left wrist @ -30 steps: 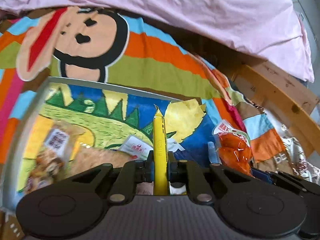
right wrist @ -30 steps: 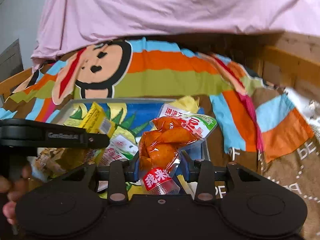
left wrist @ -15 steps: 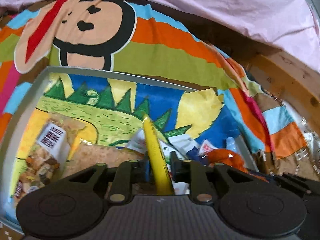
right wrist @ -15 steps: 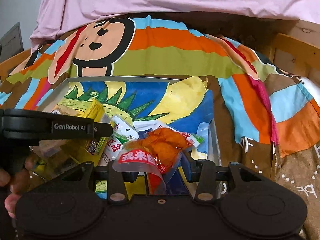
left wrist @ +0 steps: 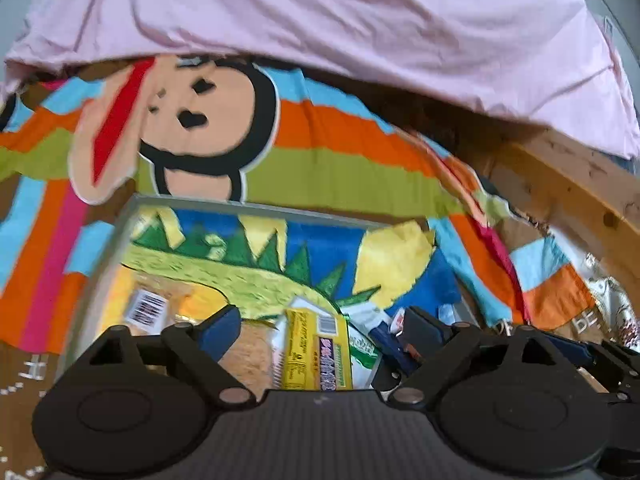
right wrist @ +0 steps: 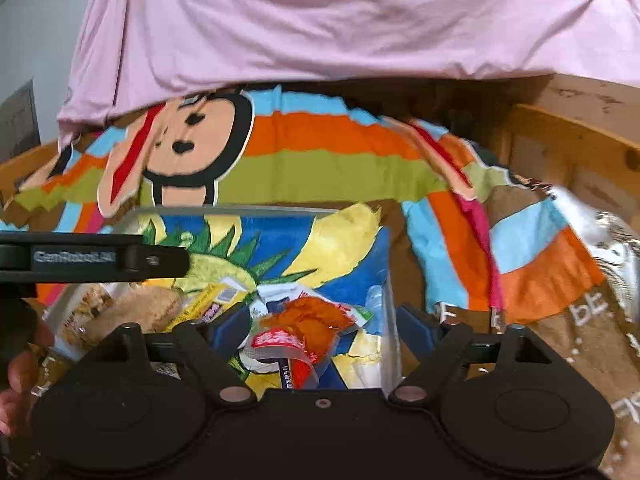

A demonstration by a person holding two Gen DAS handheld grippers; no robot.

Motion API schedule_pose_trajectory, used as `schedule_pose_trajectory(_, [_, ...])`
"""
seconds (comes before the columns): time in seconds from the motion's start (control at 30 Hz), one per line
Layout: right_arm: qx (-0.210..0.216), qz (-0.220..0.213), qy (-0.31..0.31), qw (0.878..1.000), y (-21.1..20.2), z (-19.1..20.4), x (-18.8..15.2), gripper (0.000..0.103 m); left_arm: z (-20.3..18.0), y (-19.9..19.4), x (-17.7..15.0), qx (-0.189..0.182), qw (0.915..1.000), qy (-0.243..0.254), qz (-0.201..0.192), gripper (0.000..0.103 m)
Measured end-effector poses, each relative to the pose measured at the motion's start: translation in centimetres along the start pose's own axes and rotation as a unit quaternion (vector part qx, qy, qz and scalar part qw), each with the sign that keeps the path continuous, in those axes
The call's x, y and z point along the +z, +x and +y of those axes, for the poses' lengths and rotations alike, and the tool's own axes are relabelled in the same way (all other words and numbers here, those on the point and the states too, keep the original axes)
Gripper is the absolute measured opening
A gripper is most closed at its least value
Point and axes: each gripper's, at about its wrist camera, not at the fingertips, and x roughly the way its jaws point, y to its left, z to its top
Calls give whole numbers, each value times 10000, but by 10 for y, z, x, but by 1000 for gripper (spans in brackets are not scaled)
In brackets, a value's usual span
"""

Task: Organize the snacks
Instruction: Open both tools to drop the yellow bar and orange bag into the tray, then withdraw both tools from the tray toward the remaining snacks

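bed cover (left wrist: 352, 148): striped monkey-print cloth, spreads ahead of and under both claws; pink sheet (left wrist: 320, 20) bunched at the far side.
wooden frame (left wrist: 568, 192): far right of the left claw, hard edge, well apart from the work.
tray (left wrist: 256, 210): grey-rimmed, dinosaur-print liner, directly ahead of both claws; far rim and left wall visible, right wall (right wrist: 390, 320) just right of the right claw's centre.
progress: several snacks lie in the tray, bunched at the near end close to the claws; far half of the liner bare. Looks like mid-task, both last packets just let go by my read.
silver bag (right wrist: 616, 248): outside the tray, far right of the right claw, on the cover; probably still to collect.
brown packet (left wrist: 148, 312): barcode up, left of the left claw, inside the tray by its left wall.
yellow packet (left wrist: 316, 352): lies flat between the left claw's spread fingers, not gripped.
orange packet (right wrist: 312, 320): lies loose between the right claw's fingers, in the tray beside the right wall.
left claw (left wrist: 320, 334): released, fingers wide apart, nothing held.
right claw (right wrist: 324, 328): released, fingers wide apart, nothing held.
room: free above and toward the far tray half; tight between the two claws, which sit just beside each other.
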Motion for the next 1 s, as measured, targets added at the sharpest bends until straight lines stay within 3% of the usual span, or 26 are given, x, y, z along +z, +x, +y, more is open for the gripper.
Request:
schedule_pose_trajectory(0.2, [158,-482,291,9983,-52,-7,2,101,5,-50,-3,167,9993,-1,-341,102])
schedule_pose_trajectory(0.4, [141,-938,551,9940,-101,-4,-5,102,9,-105,-21,360,9973,135,-622,102])
schedule_pose_trajectory(0.57, [67,-932,507,9943,-135,6,-25,102,15,-147,-48,578,9943,225,-868,103])
schedule_pose_trajectory(0.83, [60,-995,589,9933,-191,27,-55,102,26,-198,-86,688,9938,144,-861,103])
schedule_pose_trajectory(1.0, [-48,-779,661,9948,-210,44,-76,102,34,-222,-104,688,9945,12,-792,103])
